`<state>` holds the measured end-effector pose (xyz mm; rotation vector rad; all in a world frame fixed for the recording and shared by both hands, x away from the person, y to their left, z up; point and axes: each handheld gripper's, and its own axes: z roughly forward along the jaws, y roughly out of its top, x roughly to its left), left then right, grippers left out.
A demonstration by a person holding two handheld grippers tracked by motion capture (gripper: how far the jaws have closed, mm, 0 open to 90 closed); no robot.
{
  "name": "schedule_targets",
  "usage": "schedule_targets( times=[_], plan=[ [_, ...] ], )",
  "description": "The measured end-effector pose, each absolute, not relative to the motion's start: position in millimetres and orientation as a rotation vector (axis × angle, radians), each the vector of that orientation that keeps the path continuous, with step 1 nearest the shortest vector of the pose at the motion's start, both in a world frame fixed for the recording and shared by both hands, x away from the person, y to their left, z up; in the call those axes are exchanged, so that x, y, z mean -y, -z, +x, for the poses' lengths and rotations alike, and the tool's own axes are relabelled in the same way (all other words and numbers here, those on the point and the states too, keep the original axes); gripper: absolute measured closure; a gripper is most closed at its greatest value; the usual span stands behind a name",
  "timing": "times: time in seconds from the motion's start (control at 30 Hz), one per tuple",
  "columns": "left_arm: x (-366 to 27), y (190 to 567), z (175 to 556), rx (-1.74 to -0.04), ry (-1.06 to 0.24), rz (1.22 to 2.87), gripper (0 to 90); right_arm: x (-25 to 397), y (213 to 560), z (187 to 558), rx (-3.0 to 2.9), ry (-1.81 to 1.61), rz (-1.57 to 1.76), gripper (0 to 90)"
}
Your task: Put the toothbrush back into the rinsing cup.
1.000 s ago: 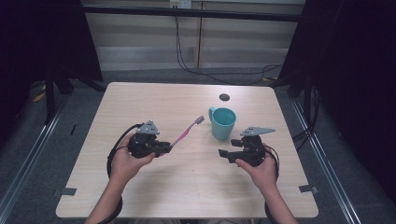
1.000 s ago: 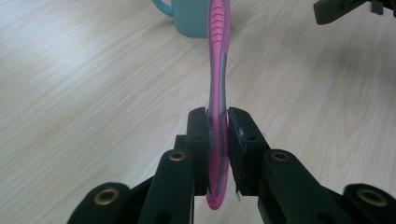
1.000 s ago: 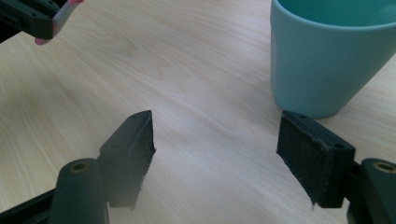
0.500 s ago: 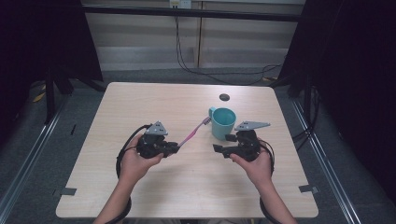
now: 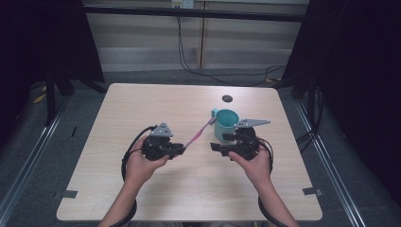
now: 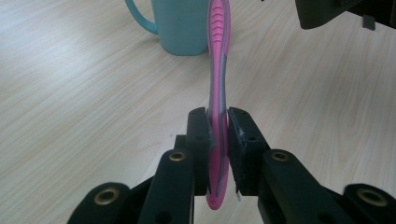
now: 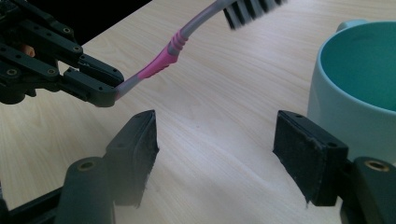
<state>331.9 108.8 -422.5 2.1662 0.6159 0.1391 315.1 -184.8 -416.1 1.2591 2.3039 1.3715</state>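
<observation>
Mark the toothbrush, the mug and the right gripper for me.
toothbrush [image 6: 218, 70], left gripper view, pink handle above the jaws.
mug [image 5: 225, 126], high view, outer teal wall.
right gripper [image 7: 215, 156], right gripper view, midway between its open jaws.

A lab or recording bay: a bare wooden table [image 5: 142, 109] stands on grey floor between metal rails [image 5: 28, 156], black curtains [image 5: 42, 38] either side, cables [image 5: 189, 52] hanging down the back wall.

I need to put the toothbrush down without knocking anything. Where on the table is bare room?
Free: the table's whole left half, and the near strip behind both hands. Crowded: right of centre, where the cup, the toothbrush and the right gripper bunch.
</observation>
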Motion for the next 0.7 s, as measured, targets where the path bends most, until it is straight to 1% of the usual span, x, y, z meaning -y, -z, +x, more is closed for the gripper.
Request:
schedule_targets(
  times=[0.57,0.7],
  plan=[
    [-100.0,422.0,329.4,-0.600,-0.135,2.180,79.5,173.9,413.1,323.8,-2.292,-1.466,1.300,30.4],
    [-95.2,424.1,329.2,-0.599,-0.124,2.170,79.6,171.9,409.9,326.0,-2.289,-1.491,1.297,32.9]
  ],
)
